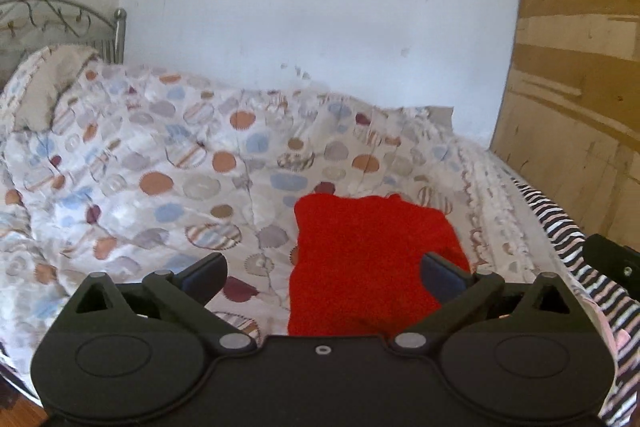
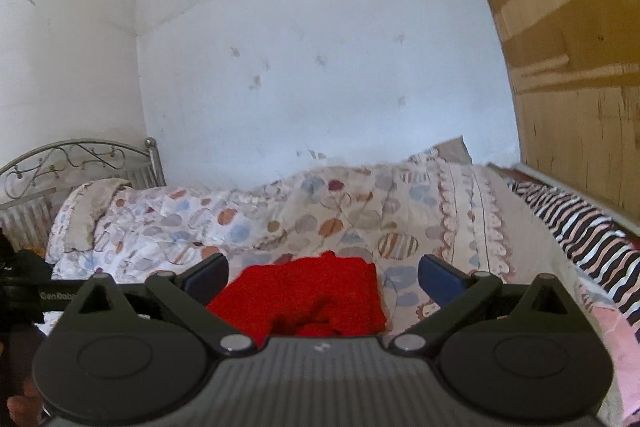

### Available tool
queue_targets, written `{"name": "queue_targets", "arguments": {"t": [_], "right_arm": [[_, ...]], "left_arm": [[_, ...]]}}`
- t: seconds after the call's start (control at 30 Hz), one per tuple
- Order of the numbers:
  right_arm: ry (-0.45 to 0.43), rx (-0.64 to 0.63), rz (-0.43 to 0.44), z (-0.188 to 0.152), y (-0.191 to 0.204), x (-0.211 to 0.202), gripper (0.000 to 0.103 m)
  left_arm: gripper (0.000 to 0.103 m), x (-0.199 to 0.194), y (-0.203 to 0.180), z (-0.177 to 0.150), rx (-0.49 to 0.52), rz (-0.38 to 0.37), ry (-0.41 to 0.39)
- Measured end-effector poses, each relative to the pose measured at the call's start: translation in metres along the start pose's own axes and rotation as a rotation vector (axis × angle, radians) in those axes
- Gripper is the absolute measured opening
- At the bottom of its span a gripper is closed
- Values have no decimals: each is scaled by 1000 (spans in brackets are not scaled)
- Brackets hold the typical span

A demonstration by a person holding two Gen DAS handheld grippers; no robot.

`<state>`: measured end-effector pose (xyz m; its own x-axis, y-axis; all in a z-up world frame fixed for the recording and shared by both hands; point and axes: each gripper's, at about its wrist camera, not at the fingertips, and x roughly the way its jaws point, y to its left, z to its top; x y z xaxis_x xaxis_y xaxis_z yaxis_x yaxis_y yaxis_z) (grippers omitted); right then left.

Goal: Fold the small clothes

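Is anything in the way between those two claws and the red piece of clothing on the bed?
Nothing visible. The red garment lies in the open on the patterned bedspread, directly ahead of the left claw and the right claw. Both claws are open and empty, with nothing lying on the garment.

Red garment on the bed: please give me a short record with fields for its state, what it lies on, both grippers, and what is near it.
garment: red garment, folded into a compact shape, some creases
support: bed cover with round patterns
left gripper: open, nothing between the fingers, above the garment
right gripper: open, empty, not touching the garment
nearby: striped cloth along the right side of the bed; metal headboard at far left
background: white wall
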<state>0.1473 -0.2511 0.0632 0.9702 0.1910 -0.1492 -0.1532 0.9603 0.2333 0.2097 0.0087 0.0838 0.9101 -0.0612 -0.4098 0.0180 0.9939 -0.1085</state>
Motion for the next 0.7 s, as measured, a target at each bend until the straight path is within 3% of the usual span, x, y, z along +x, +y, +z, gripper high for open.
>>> {"name": "queue_targets", "arguments": {"t": [0.3,0.7], "right_arm": [[-41,-48,18,-17,30,-80,103],[-56,-150,17,-47,50,-148,103]], "left_arm": [[102,-90,16,-37,16,8,-82],[102,-153,33,-89,34,46,-121]]}}
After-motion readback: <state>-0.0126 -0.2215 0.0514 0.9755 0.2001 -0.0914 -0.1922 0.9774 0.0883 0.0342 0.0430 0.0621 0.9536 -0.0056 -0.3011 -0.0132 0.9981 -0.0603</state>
